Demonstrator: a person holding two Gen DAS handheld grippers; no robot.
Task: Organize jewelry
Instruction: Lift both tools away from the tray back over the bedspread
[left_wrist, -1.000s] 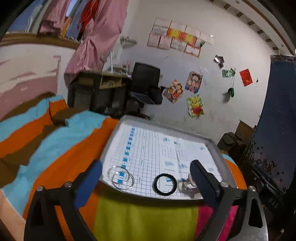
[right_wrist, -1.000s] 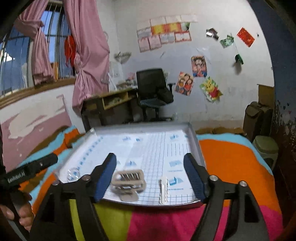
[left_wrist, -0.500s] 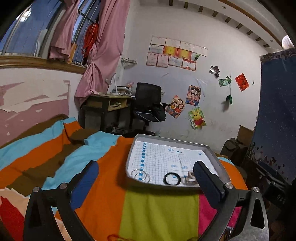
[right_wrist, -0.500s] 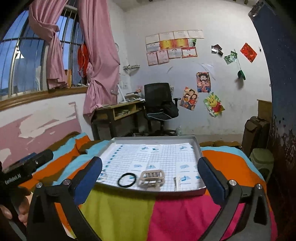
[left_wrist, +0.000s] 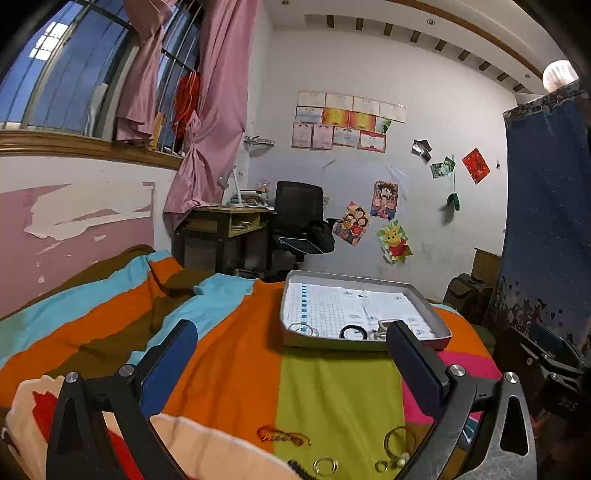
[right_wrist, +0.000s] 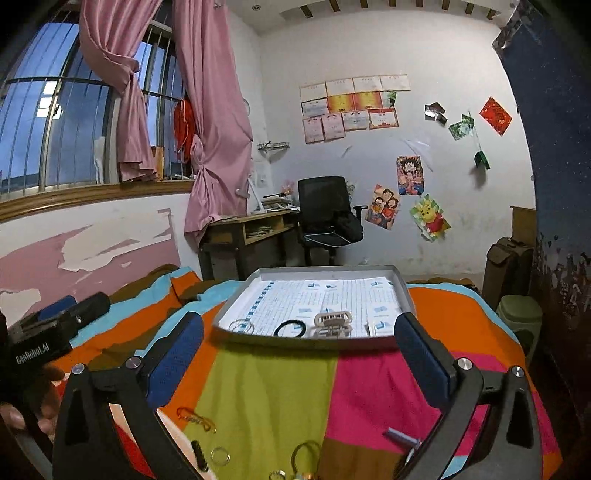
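The loose pieces lie on the striped bedcover just below my right gripper: a thin orange chain-like bracelet under my left finger, a small clear ring beside a short black clip, a gold-toned hoop nearer the middle, and a small lilac cylinder under my right finger. I judge all of them feather-light and small. The rings are stiff but thin and likely to slip or skate on soft cloth, so I would pinch each across its rim. The chain is limp and will sag, so I would take it at its middle.

Ahead of my fingers, well beyond the tips, sits the shallow grey metal tray lined with gridded paper. It already holds a black ring, clear bangles and a beige hair claw.

My right gripper's jaws have just been opening and now stand as wide as they go, with nothing between them. My left gripper is likewise spread wide and empty, touching nothing, with the same scattered pieces below it.
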